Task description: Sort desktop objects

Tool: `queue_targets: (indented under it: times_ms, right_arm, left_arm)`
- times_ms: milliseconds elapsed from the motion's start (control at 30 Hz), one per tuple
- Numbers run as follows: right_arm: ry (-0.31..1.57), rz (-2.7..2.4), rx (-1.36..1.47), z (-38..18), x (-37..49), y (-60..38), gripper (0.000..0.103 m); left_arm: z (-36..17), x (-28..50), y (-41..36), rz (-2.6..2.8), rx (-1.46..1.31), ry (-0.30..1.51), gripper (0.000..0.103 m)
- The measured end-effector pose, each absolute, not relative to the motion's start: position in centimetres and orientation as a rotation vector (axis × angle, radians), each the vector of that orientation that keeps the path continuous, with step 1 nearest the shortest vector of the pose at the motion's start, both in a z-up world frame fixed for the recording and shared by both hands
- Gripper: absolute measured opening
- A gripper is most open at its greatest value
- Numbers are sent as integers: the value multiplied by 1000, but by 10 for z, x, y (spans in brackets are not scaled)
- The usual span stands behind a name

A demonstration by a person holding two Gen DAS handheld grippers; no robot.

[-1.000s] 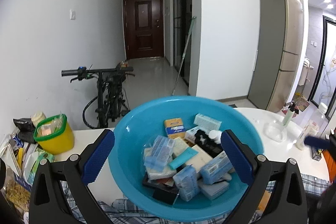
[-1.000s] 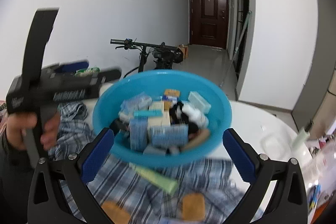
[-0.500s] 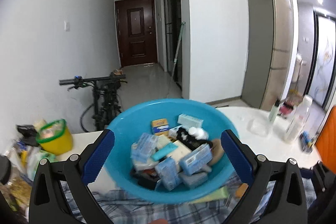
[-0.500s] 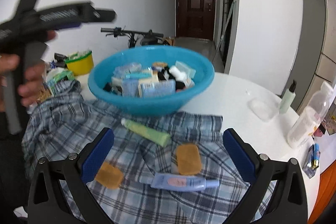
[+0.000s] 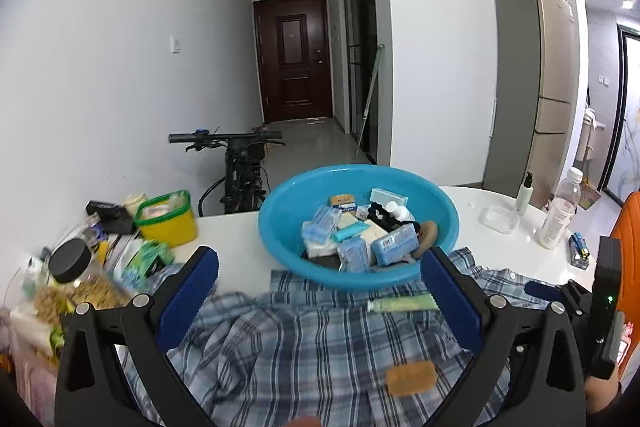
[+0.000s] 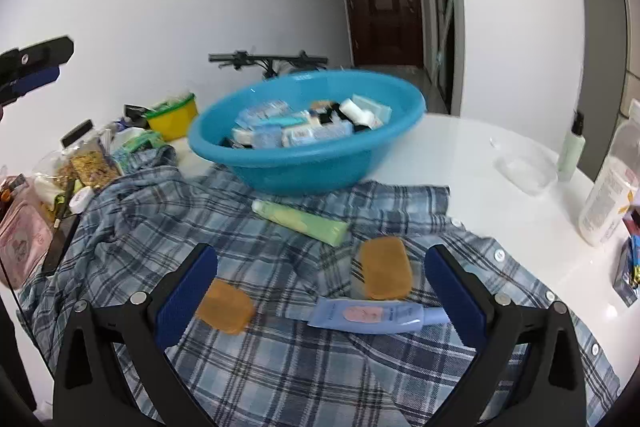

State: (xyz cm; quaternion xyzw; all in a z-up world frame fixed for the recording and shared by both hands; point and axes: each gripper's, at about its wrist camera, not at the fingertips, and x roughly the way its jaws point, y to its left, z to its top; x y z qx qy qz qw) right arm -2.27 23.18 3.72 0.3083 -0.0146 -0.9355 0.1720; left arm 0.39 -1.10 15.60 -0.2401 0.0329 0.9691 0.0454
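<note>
Our left gripper (image 5: 318,291) has its jaws spread wide with nothing between the blue pads (image 5: 188,291), and it hangs above the plaid shirt (image 5: 304,347). Our right gripper (image 6: 320,291) is spread just as wide and empty, low over the same shirt (image 6: 280,367).

Between the right pads we see a blue tube (image 6: 370,315) lying flat on the shirt. An amber soap bar (image 6: 225,305) lies just beside the left pad, and a second amber bar (image 6: 385,273) lies just above the tube. Beyond them a green tube (image 6: 300,221) rests on the shirt, near the basin. From the left wrist view the green tube (image 5: 402,304) shows beside the right pad, and one amber bar (image 5: 411,377) lies lower on the cloth.

The blue basin (image 6: 308,163) sits on the white table (image 6: 480,195) with its near edge over the shirt. It is heaped with small boxes, packets and bottles (image 5: 360,235).

To the left we see a yellow tub (image 5: 166,221), a black-lidded jar (image 5: 76,267) and loose packets. To the right stand a clear container (image 5: 500,219), a pump bottle (image 5: 525,193) and a plastic bottle (image 5: 560,215). A bicycle (image 5: 240,163) leans against the wall behind the table.
</note>
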Motion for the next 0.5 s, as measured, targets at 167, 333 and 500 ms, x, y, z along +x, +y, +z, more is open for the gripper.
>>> queue_targets:
  times_ms: [167,333,500]
  right_arm:
    - [-7,-2646,883,38,-17,227,103]
    - [18,-2648,909,33,-10,225,103]
    - [13,-2625,936,22,-4,222,103]
  left_arm:
    - [142,30,-12,3025,-785,83,103]
    - [105,43,-5,3005,-807,141,103]
    - [58,33,-1,2987,-950,193,103]
